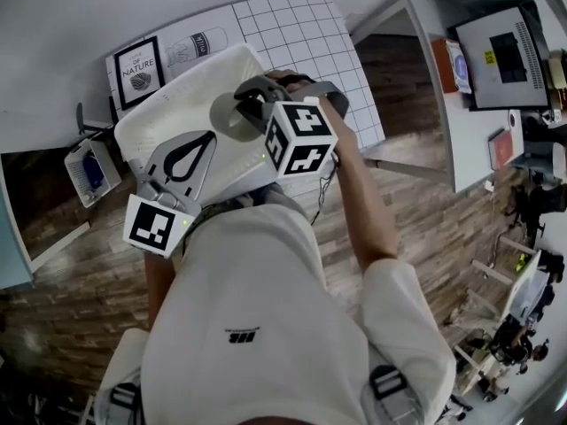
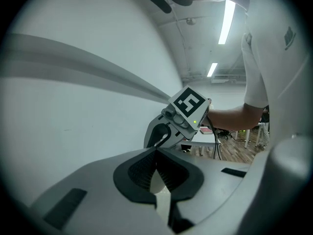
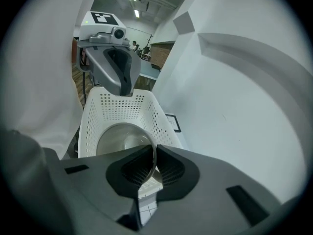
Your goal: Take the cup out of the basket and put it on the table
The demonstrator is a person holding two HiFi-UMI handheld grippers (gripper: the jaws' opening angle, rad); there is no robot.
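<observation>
A grey cup point(image 3: 120, 140) hangs over the white perforated basket point(image 3: 105, 106), its mouth turned toward the right gripper view. My right gripper point(image 3: 154, 156) is shut on the cup's thin rim, one pad inside and one outside. From the head view, the cup point(image 1: 230, 113) shows above the basket point(image 1: 168, 104) with the right gripper point(image 1: 248, 103) on its right side. My left gripper point(image 1: 205, 138) sits at the basket's near edge, jaws closed tip to tip and empty. In the left gripper view its pads meet at the left gripper point(image 2: 155, 153), facing a bare white wall.
The basket stands on a white table with a squared mat point(image 1: 310, 42). A framed print point(image 1: 138, 70) leans at the back. A small stand point(image 1: 90, 171) is on the wooden floor to the left, and a desk with a monitor point(image 1: 500, 56) to the right.
</observation>
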